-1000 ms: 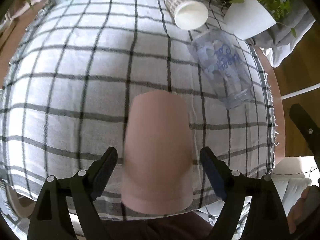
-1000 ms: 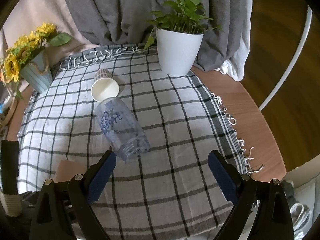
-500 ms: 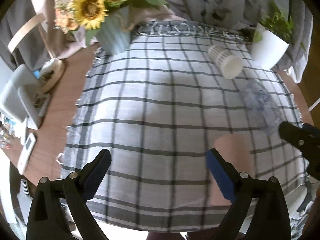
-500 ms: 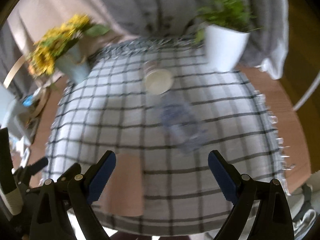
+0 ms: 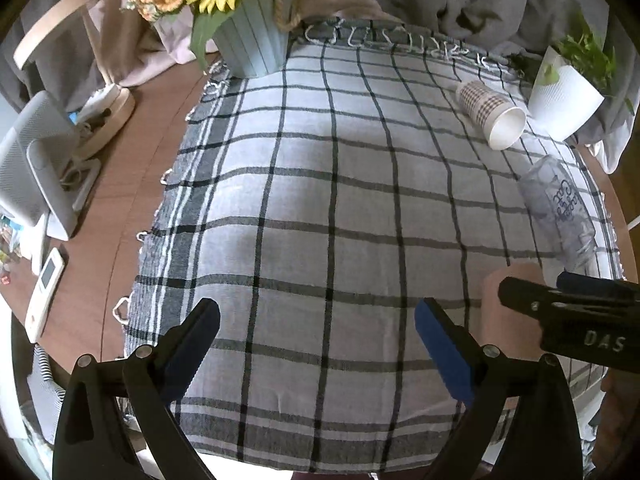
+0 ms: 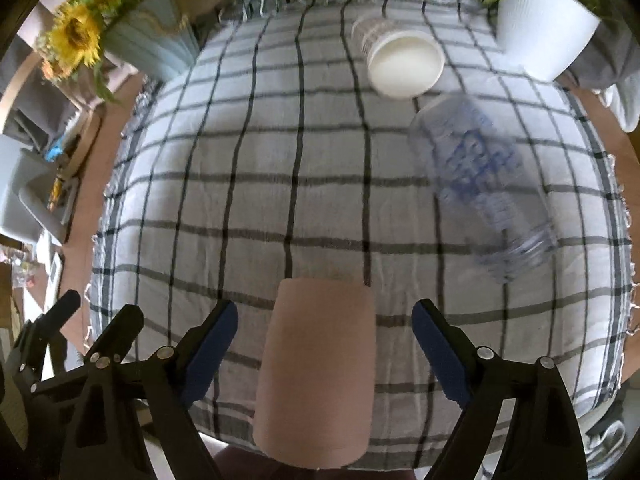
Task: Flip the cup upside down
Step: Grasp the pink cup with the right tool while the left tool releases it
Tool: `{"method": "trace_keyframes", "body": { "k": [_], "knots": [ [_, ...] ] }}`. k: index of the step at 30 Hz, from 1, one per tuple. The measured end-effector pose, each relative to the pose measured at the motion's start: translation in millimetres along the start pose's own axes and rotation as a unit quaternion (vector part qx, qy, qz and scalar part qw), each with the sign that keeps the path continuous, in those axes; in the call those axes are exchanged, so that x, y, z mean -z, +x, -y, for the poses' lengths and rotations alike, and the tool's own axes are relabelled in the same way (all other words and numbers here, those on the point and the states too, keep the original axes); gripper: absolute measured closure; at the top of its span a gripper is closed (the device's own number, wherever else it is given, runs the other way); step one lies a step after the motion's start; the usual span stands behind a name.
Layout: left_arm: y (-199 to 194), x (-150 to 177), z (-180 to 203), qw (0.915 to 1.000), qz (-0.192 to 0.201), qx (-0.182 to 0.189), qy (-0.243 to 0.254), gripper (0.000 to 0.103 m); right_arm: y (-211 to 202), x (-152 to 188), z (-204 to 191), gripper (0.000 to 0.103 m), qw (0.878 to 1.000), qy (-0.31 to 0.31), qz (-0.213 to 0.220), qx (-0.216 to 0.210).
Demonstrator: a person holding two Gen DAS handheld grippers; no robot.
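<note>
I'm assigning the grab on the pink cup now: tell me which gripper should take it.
Right. The right gripper is open with the pink cup centred between its fingers, not yet touched. The left gripper is also open but faces bare checked cloth, with the cup off to its right.

The left gripper (image 5: 316,344) hangs with jaws wide apart over the checked cloth (image 5: 320,200), nothing between them. At lower right, the pink cup (image 5: 504,320) stands partly hidden behind the right gripper (image 5: 568,312). A paper cup (image 5: 492,114) lies at upper right.
</note>
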State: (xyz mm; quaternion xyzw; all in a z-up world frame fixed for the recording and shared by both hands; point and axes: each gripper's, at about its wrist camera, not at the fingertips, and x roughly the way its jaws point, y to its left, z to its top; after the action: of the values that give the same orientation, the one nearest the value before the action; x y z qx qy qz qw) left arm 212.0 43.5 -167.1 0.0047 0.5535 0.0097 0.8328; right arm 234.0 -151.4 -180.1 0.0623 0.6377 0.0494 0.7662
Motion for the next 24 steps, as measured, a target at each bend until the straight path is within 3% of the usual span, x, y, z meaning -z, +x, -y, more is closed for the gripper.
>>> {"method": "trace_keyframes", "body": {
  "k": [6,13,16,24],
  "knots": [
    [11,-3,0,0.9999,-0.011,0.010,0.004,0.003,22,-7,1,0.015,0.999,0.008,-0.035,0.017],
    [19,-4,-1,0.9996,-0.021,0.016,0.004,0.003,35,-11,5,0.029,0.998,0.020,-0.062,0.015],
    [20,-6,-3,0.9996,-0.022,0.016,0.000,0.003,36,-10,3,0.040,0.998,0.022,-0.061,-0.002],
    [13,-10,-4,0.9998,-0.014,0.016,0.001,0.003,17,-3,-7,0.039,1.000,0.004,-0.027,0.006]
  ]
}}
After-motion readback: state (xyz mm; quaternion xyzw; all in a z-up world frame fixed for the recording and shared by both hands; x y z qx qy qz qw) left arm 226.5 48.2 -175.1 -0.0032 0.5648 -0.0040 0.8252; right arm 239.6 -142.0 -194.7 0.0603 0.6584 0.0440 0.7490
